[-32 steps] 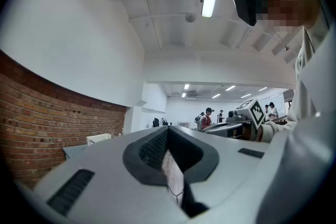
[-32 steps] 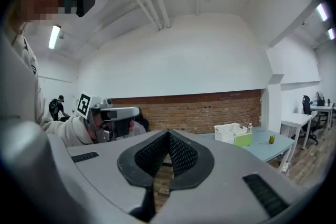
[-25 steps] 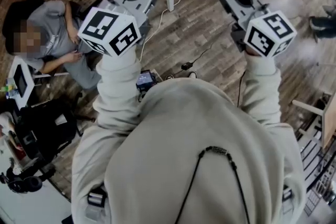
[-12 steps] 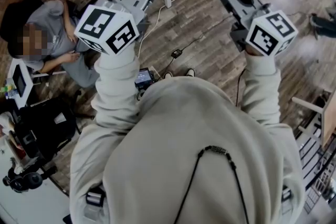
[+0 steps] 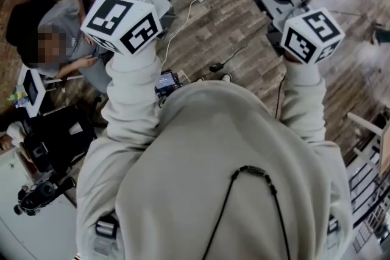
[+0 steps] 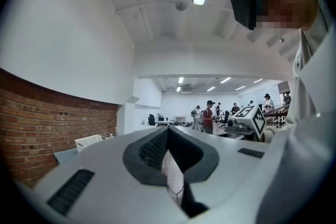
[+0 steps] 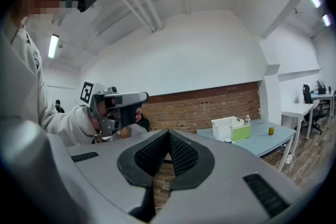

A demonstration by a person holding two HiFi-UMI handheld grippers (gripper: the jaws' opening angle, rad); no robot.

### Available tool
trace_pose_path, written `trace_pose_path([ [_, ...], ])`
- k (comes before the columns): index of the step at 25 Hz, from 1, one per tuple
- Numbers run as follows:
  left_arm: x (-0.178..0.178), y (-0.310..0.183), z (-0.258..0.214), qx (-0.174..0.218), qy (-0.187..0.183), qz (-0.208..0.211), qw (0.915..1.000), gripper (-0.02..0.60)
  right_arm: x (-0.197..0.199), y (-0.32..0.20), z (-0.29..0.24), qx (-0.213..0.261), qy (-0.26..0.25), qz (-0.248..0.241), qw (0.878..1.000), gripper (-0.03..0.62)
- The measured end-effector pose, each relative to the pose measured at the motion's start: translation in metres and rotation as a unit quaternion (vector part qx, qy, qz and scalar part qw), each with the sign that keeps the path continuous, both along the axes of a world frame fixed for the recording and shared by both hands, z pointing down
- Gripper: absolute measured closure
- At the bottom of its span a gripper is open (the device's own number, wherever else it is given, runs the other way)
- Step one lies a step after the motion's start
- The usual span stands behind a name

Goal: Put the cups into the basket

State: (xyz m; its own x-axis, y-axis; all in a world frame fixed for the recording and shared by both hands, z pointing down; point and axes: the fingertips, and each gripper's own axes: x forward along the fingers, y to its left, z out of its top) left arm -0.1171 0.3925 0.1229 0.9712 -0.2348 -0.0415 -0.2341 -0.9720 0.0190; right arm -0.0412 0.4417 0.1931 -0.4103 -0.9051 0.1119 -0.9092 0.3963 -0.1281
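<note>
Well, the bench (image 7: 257, 143) stands well ahead by the brick wall (image 7: 210, 105), with the white basket (image 7: 227, 127) on it; cups are too small to make out. Both the left tool (image 6: 168, 131) and right tool (image 7: 168, 134) are closed and empty, so get close, then open one before reaching.

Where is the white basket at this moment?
In the right gripper view, the white basket stands on the pale blue table, right of centre before the brick wall, a green box beside it.
</note>
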Motion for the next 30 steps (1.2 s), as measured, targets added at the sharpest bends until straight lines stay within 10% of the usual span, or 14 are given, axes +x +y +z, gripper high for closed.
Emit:
trace_pose_path([
  [13, 0.035, -0.015, 0.009, -0.011, -0.039, -0.02, 0.999, 0.583, 0.039, -0.011, 0.03, -0.013, -0.052, -0.018, 0.998, 0.583],
  [30, 0.023, -0.142, 0.003, -0.034, 0.041, -0.017, 0.9984, 0.583, 0.024, -0.12, 0.024, -0.035, -0.021, -0.047, 0.998, 0.582],
])
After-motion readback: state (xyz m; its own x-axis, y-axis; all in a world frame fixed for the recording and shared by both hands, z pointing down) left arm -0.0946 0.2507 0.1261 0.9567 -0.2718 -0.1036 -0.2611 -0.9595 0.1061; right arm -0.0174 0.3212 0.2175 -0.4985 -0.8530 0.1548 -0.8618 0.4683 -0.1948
